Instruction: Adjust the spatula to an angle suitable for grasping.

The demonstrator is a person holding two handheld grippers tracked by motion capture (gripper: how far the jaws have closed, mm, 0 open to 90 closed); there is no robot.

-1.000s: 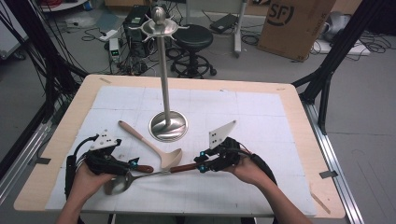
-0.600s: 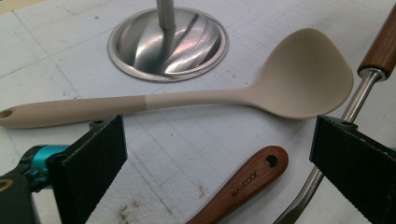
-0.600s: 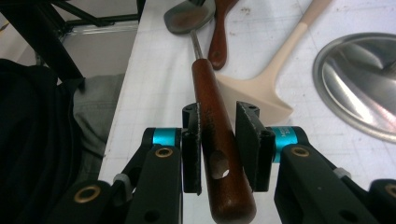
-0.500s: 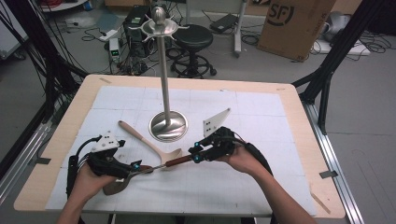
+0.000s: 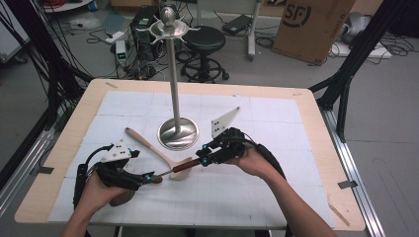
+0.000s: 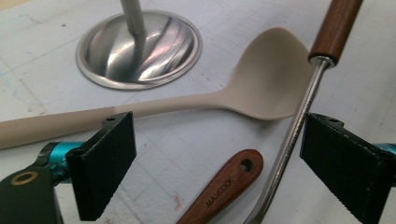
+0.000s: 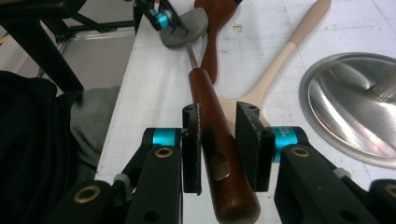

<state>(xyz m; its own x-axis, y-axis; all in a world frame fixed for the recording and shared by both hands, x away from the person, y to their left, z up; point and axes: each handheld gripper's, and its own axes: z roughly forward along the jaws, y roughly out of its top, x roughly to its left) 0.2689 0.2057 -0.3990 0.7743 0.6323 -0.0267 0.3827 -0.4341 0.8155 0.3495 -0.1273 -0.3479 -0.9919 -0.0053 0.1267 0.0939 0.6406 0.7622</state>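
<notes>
Big steel stand (image 5: 174,74) rises at the middle of the table (image 5: 306,106), its hooks bare — nothing hung yet. Beside its base lies a cream spatula (image 5: 148,146), untouched. Now the ladle (image 7: 212,116): the right gripper (image 5: 203,159) is clamped on its wooden handle, lifting that end. The left gripper (image 5: 146,177) has just been closing, yet its jaws stand wide, the steel shaft (image 6: 292,135) between them, unpinched. A second wooden handle (image 6: 222,186) lies below. Hanging is all still ahead.
</notes>
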